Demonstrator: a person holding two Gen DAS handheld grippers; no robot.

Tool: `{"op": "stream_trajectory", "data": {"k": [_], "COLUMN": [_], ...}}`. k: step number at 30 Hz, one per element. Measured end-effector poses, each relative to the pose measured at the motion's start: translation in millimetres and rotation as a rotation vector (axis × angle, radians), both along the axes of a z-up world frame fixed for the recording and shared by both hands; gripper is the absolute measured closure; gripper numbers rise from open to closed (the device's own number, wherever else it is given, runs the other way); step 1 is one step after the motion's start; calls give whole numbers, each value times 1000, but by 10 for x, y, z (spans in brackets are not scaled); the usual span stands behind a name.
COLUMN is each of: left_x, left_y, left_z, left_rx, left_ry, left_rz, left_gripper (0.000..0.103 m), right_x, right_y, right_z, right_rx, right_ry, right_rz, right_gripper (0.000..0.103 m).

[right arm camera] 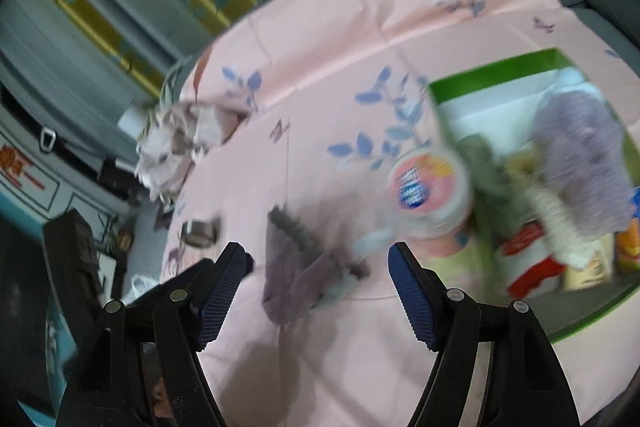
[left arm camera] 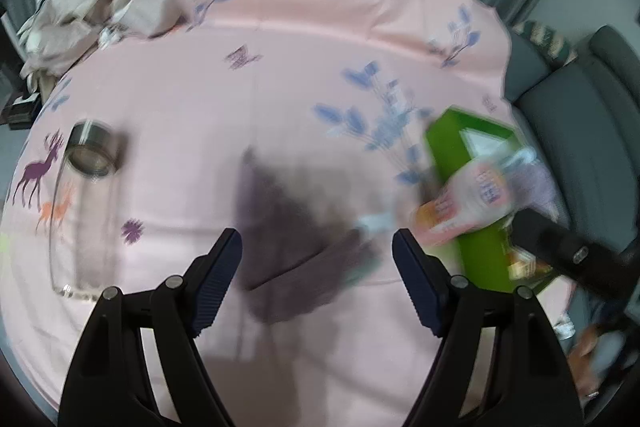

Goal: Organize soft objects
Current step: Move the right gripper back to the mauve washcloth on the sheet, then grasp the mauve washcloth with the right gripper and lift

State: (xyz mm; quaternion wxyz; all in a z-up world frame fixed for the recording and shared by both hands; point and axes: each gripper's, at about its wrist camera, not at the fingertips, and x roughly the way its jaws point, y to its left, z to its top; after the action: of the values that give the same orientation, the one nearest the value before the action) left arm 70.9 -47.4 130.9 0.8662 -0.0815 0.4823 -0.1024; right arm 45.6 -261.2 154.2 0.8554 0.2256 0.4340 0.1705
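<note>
A dark purple-grey cloth [left arm camera: 292,239] lies crumpled on the pink tablecloth [left arm camera: 280,87], just ahead of my open, empty left gripper [left arm camera: 318,255]. In the right wrist view the same cloth [right arm camera: 304,267] lies ahead of my open, empty right gripper [right arm camera: 316,267]. A green box [right arm camera: 500,67] at the right holds a lilac knitted item [right arm camera: 580,155], a cream knit and packets. A pink-labelled plastic container [right arm camera: 430,187] lies at the box's left edge; it also shows in the left wrist view [left arm camera: 468,203]. Both views are blurred.
A crumpled beige cloth pile [left arm camera: 92,11] sits at the table's far left edge. A clear glass jar with a metal lid [left arm camera: 90,155] lies on its side at the left. A grey sofa [left arm camera: 592,131] stands to the right of the table. The right gripper's black arm [left arm camera: 568,251] crosses beside the green box [left arm camera: 476,259].
</note>
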Motion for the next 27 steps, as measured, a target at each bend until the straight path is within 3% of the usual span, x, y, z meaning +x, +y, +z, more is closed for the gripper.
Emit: {"op": "stream_trajectory", "data": {"k": [5,15,27], "left_x": [-23,-19,50], "left_y": [273,387,270], "left_z": [-372,-694,-842], "left_rx": [-1,-123,-108], "left_ry": [69,132,129], "left_rz": [30,48,17], "left_gripper": [27,30,42], "right_x": [90,258,502], "right_y": [390,845,760], "right_z": [-178,-629,-1003], "right_rx": [-45,-98,-173], "right_ry": [63,202,287], "right_rz": [65,141,17], "right_gripper": [28,28,28]}}
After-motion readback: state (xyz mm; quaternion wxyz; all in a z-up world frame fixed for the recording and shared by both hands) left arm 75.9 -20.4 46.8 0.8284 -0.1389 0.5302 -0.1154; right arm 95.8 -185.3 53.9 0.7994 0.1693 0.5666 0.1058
